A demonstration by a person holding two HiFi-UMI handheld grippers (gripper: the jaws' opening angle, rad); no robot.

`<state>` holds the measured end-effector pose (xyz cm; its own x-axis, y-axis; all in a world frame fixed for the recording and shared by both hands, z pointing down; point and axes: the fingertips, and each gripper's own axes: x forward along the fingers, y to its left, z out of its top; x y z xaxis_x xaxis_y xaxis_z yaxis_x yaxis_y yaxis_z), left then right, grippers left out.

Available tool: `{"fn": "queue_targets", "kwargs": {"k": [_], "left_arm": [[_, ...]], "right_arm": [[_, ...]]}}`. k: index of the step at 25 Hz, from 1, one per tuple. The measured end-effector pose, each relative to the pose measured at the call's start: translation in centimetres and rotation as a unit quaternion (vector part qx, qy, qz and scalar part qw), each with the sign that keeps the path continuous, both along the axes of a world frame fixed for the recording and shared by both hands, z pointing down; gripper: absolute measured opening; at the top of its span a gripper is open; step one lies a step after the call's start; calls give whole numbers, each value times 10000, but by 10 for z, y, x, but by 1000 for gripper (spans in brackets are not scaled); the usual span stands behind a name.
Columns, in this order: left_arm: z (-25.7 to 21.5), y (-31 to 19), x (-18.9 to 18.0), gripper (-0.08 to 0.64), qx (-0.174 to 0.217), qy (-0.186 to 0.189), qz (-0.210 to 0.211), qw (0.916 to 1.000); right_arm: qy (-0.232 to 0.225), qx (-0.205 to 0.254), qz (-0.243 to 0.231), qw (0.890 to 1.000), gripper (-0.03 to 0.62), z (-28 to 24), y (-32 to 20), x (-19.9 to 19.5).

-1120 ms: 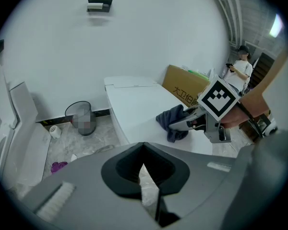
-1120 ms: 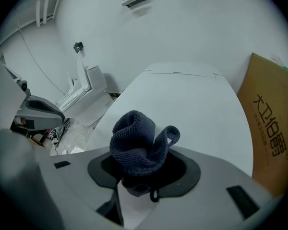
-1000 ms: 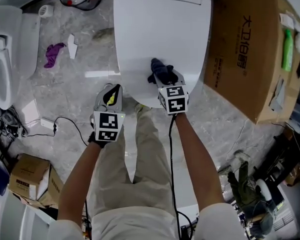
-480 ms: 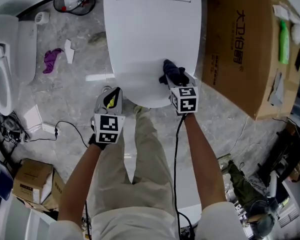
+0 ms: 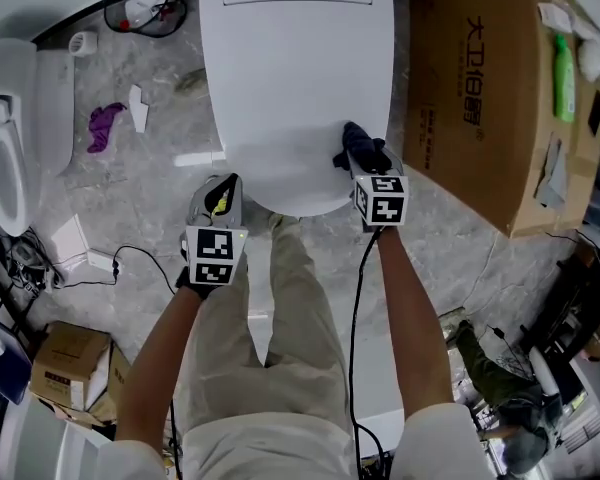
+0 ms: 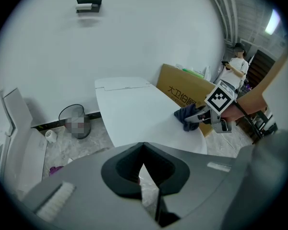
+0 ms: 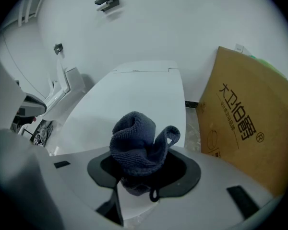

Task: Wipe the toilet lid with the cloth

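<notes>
Left claw (image 6: 144, 161), jaws together, faces the toilet lid (image 6: 134, 109) and cloth (image 6: 186, 118).

1. Two hand-held grippers are showing: the left hand-held gripper (image 5: 220, 186) and the right hand-held gripper (image 5: 368, 168).
2. One dark cloth (image 5: 358, 146) is sitting pinched in the right hand-held gripper.
3. Two toilets are standing: one with a closed toilet lid (image 5: 290, 78) ahead of both hand-held grippers, and a second toilet (image 5: 2, 163) far left of the left one.
4. Two boxes are lying about: a large cardboard box (image 5: 480, 98) right of the right hand-held gripper and a small cardboard box (image 5: 65, 358) behind and left of the left one.
5. One wire bin (image 5: 145, 3) and one purple rag (image 5: 105, 128) are lying ahead and left of the left hand-held gripper.
</notes>
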<state>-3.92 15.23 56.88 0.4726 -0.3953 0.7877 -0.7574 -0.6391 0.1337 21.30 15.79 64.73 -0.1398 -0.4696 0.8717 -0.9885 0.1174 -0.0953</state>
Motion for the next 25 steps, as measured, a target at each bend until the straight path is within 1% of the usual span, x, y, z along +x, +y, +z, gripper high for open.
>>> {"fn": "queue_targets", "kwargs": {"k": [5,10,13,18,20,22,23,25], "left_arm": [[-4,1,4,0,0,6,33,10000],[-5,0,6,0,5,19,28,10000],[-4,3,4,0,-29,27,-3,10000],[-3,6,-3,0,-162,90,-223,9996],[-3,6,-8,0,-227,133,-344,9991],[-2,5,-14,0,-345,237,-572,9975],[-2,5,-18,0,-391,279,-665,9966],[-3,5,-25,0,-409,296,-735,9960]], "right_arm": [[107,-50,105,9999,186,0,7,16],[299,-16,147,9994,189,-1,10,30],[407,-67,254,9988,187,-1,14,41],[606,-159,582,9963,176,-3,26,67],[647,-145,850,9942,176,-9,30,79],[661,-58,1127,9914,175,-21,33,88],[650,-7,1209,9905,175,-27,35,88],[598,78,1192,9910,175,-37,38,77]]}}
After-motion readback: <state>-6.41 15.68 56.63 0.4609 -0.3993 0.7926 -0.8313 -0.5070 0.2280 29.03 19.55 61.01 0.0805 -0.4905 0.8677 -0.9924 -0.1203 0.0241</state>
